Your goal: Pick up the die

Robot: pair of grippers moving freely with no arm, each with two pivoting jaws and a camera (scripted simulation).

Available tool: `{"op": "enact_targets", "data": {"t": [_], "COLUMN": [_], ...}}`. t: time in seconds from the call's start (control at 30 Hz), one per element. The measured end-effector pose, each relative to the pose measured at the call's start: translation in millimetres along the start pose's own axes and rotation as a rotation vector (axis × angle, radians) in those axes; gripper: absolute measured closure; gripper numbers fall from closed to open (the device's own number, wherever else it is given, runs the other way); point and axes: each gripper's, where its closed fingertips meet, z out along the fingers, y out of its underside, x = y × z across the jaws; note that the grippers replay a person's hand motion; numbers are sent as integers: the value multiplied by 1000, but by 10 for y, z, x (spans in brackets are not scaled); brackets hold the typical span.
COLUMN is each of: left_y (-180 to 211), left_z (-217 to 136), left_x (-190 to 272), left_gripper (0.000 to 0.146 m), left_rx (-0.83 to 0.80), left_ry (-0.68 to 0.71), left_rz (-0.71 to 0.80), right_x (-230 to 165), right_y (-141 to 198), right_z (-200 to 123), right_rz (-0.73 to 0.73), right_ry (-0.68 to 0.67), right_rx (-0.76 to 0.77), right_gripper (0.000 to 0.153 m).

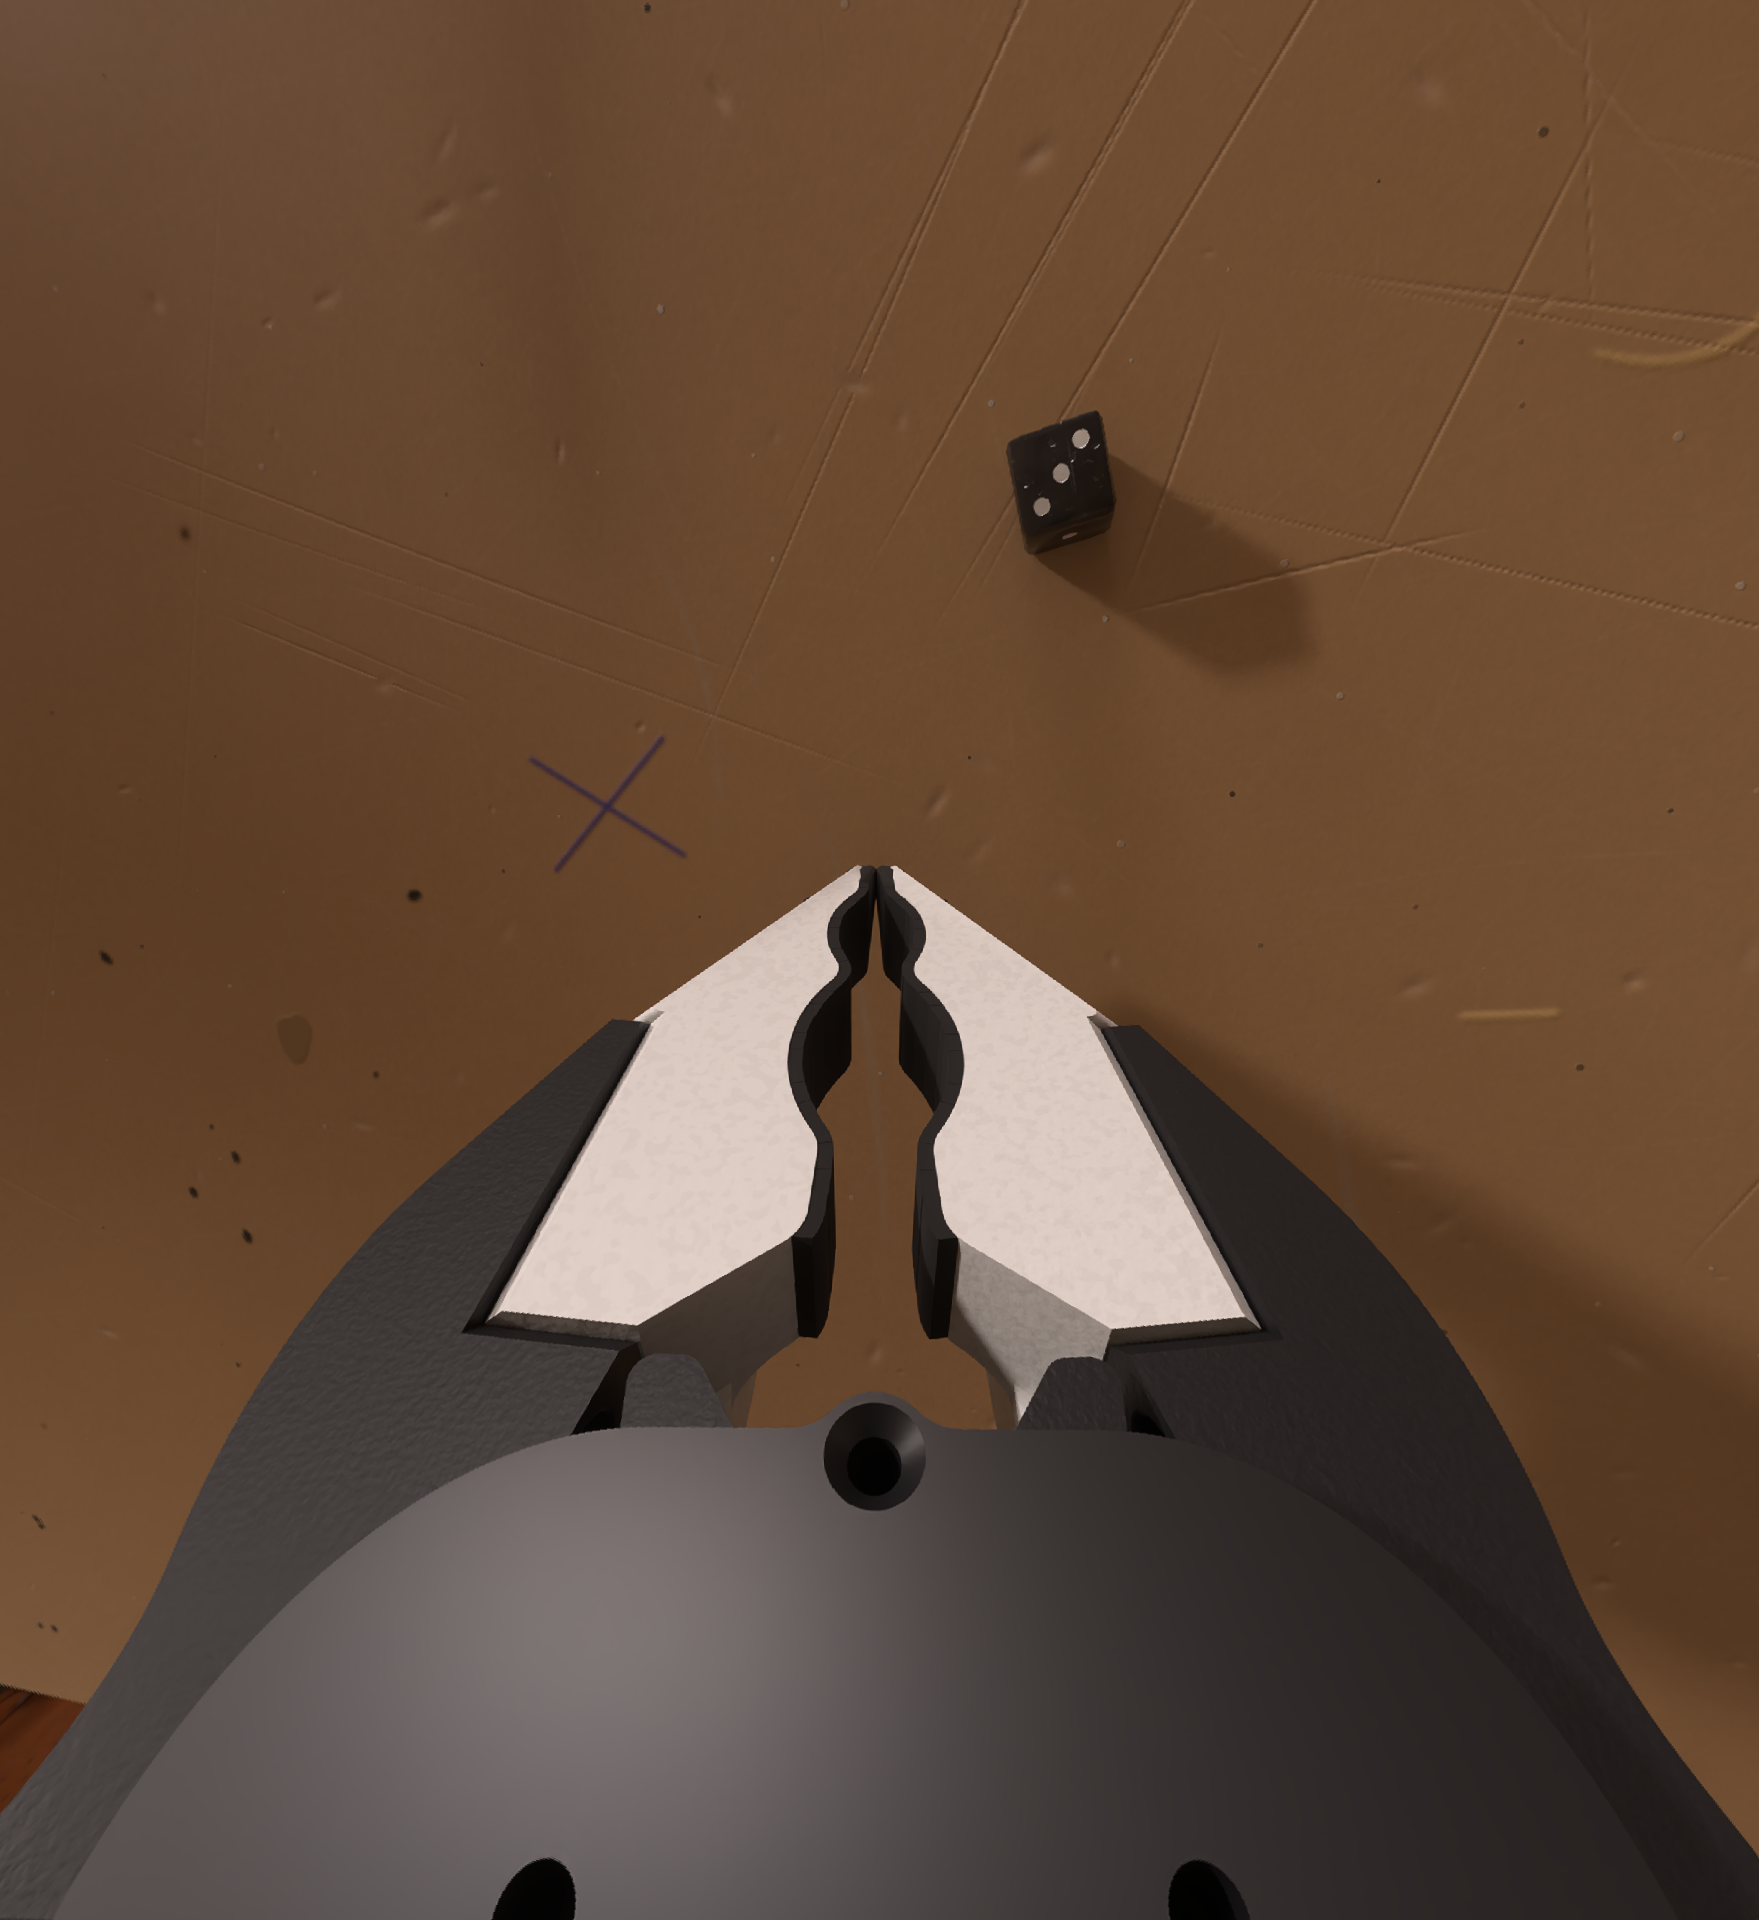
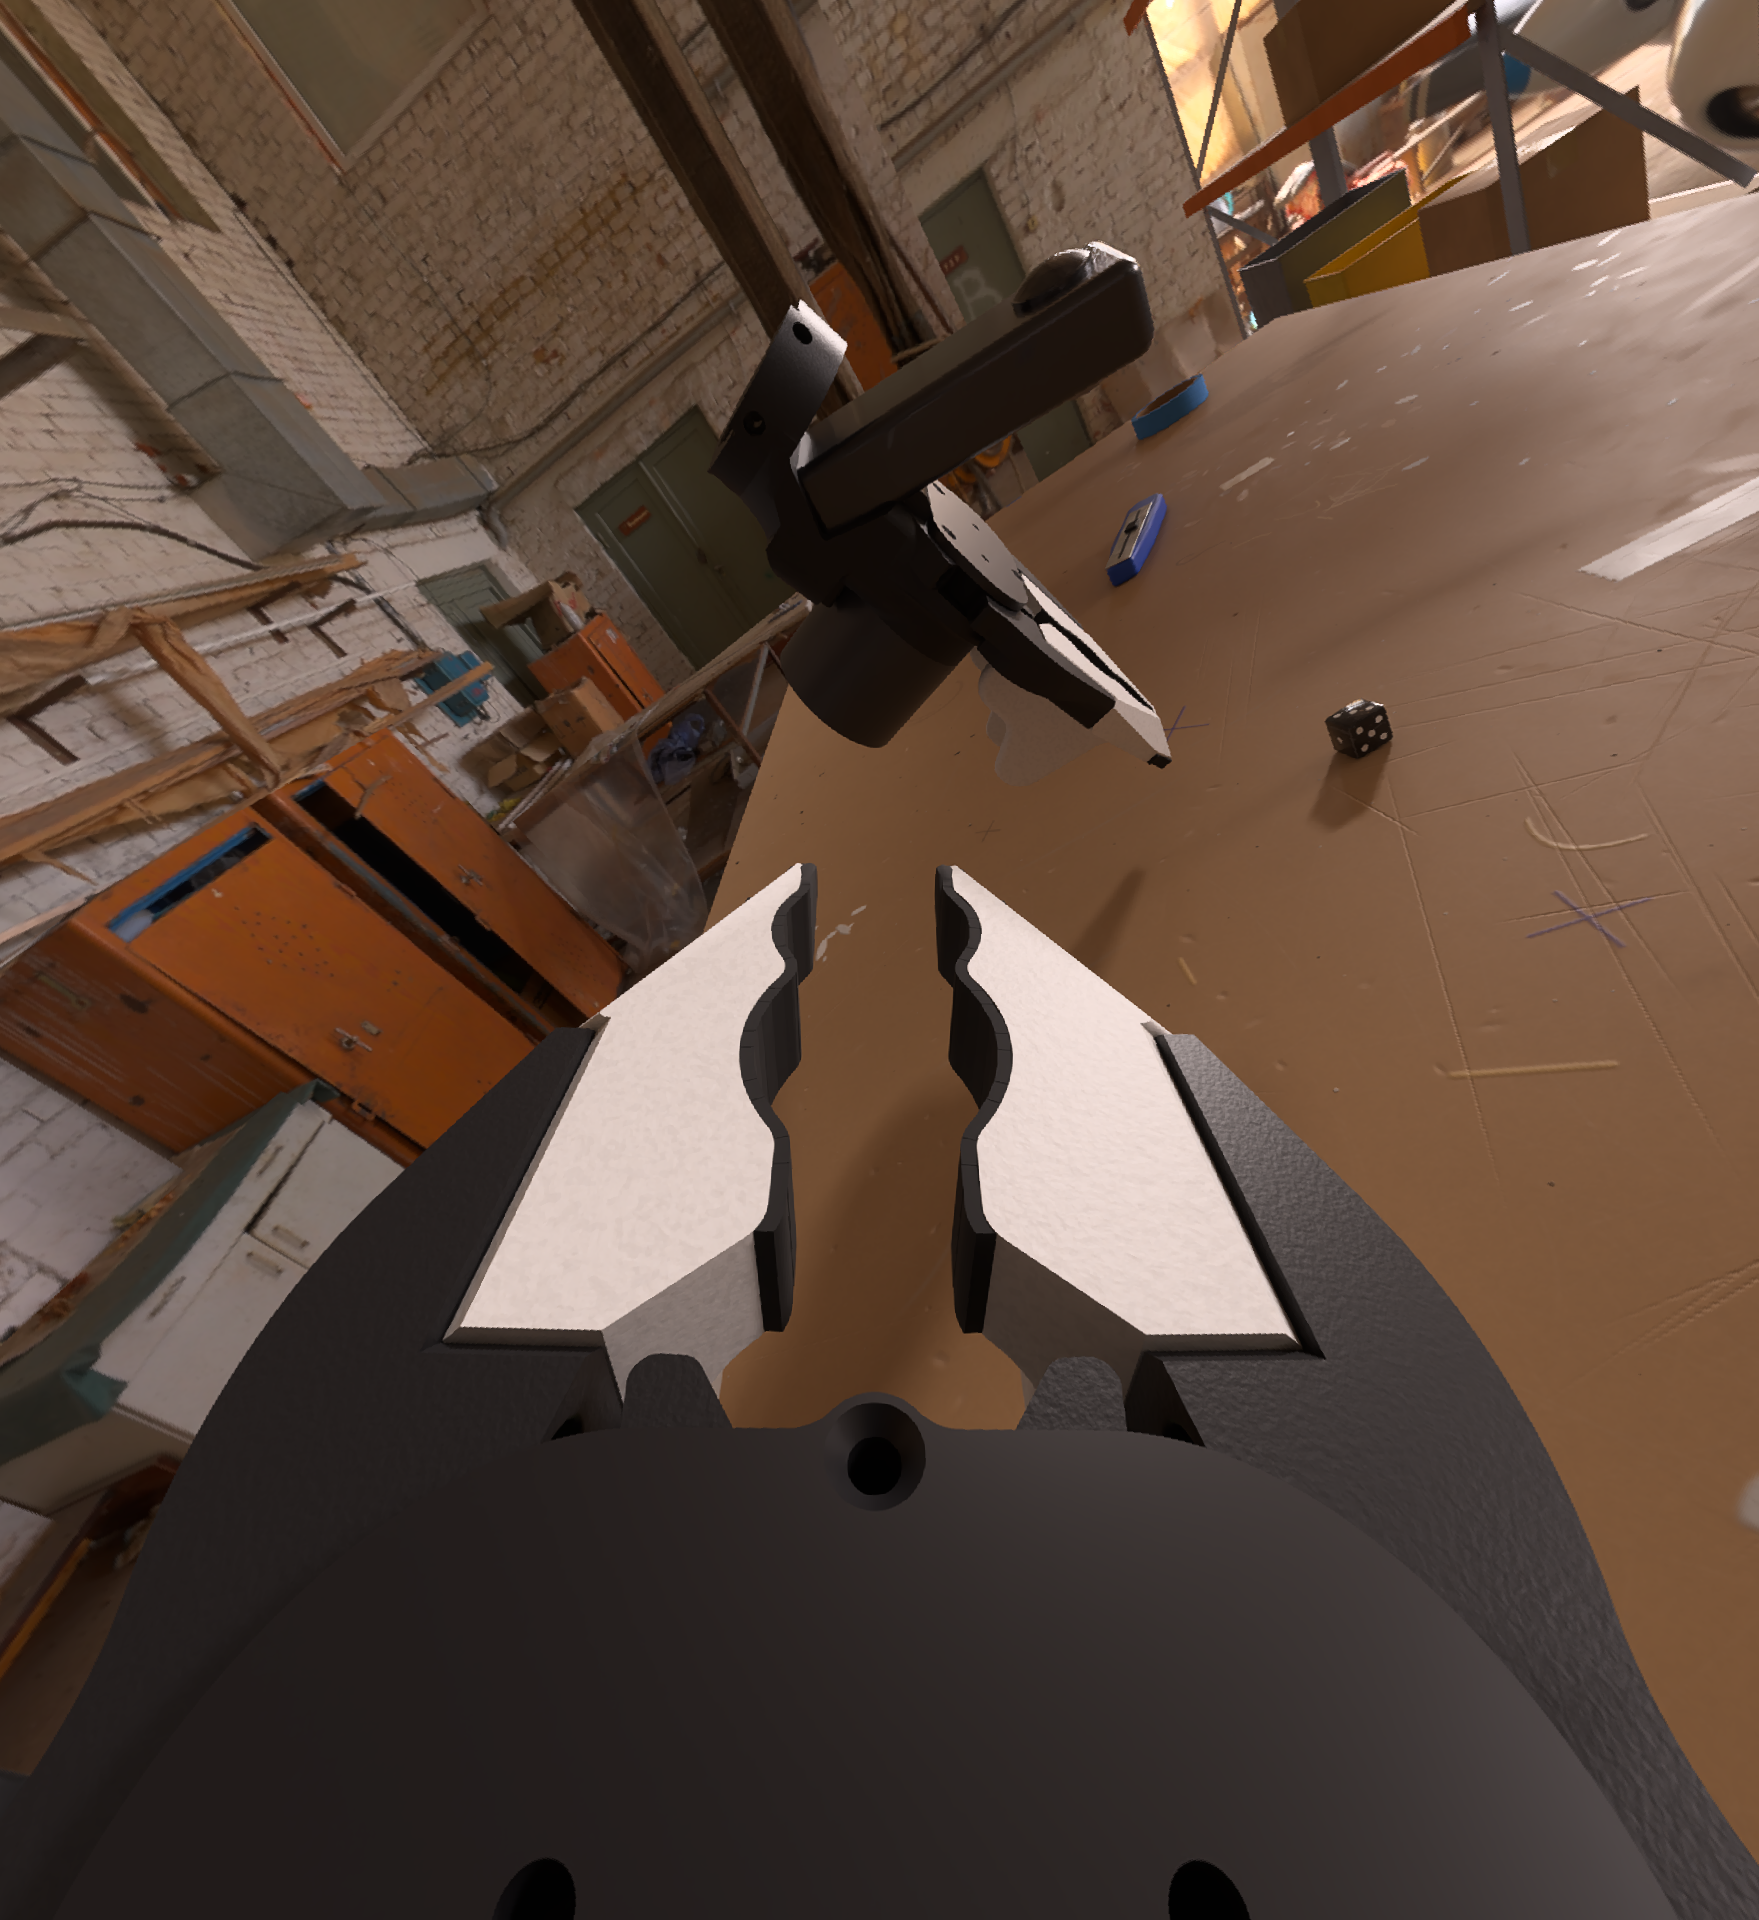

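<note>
A small black die (image 1: pixel 1060 480) with white pips lies on the brown scratched tabletop (image 1: pixel 439 416), ahead and to the right of my left gripper. My left gripper (image 1: pixel 875 873) is shut and empty, its tips touching, above the table and short of the die. In the right wrist view the die (image 2: pixel 1358 728) lies far ahead to the right. My right gripper (image 2: pixel 875 883) is open and empty, held above the table's left edge. The left gripper (image 2: pixel 1155 750) also shows there, hovering left of the die.
A purple cross mark (image 1: pixel 608 805) is drawn on the table left of my left gripper. A blue utility knife (image 2: pixel 1137 538) and a blue tape roll (image 2: pixel 1171 405) lie farther back. The table's left edge (image 2: pixel 750 790) drops to a workshop with orange cabinets (image 2: pixel 283 966).
</note>
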Motion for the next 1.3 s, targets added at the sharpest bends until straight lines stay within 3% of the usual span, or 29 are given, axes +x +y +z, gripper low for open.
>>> {"op": "enact_targets", "data": {"t": [0.63,0.97,1.07,1.13,1.23,1.3], "left_y": [52,-162,-395,-552,-708,-712], "left_z": [45,-181,-312,-327,-285,-214], "left_x": [-34,21,84,149,168,77], "left_gripper": [146,146,142,135,137,142], "left_rx": [-47,89,174,179,146,26], "left_ry": [-60,21,37,49,44,37], "left_rz": [17,-27,75,263,523,462], "right_x": [-34,-32,-31,-31,-30,-24], "right_y": [-15,17,35,54,73,74], "right_z": [-11,6,18,27,36,37], "right_rz": [-6,-4,-3,-2,-4,-10], "right_ry": [-7,-5,-7,-8,-8,-4], "right_rx": [3,-9,-16,-23,-30,-31], "right_gripper": [130,130,130,130,130,130]}}
